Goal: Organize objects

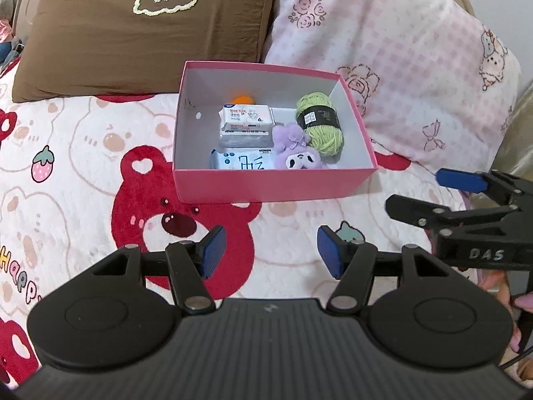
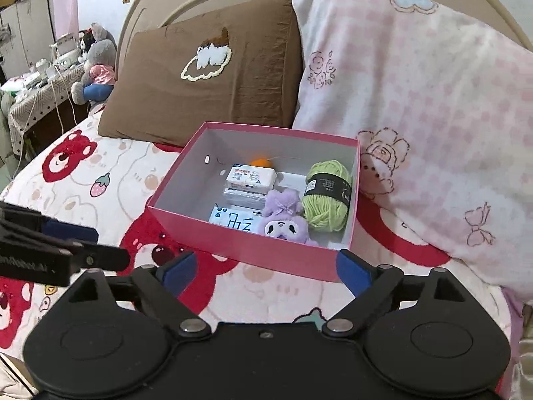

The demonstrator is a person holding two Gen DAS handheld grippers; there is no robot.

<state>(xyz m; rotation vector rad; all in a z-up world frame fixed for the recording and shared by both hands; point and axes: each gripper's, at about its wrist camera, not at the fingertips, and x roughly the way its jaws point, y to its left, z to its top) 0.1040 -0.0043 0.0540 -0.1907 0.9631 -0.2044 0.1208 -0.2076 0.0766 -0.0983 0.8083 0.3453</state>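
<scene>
Pink box, lidless, white inside, is sitting on the bed's bear-print blanket just in front of a brown pillow and a pink checked pillow. Contents, all lying in the box's right half: green yarn with a black paper band, its print too small to read, resting against the right wall; purple plush lying just left of the yarn and touching it; two white tissue packs, stacked, the top one bearing red and blue Chinese print that cannot be read; a flat wipes pack at the near wall showing large dark Chinese characters, partly cut off by the rim; an orange item peeking out behind the stack, kind unclear. The box's left half is showing bare floor. Left gripper is hovering over the blanket short of the box, blue pads apart, nothing between them. Right gripper is hovering beside it near the box's front wall, jaws standing wide with nothing between them; its body is reading "DAS" in the left view. The left gripper's side is reading partial lettering, "nRobot.AI", in the right view. The blanket is showing "Happ" at its left edge.
</scene>
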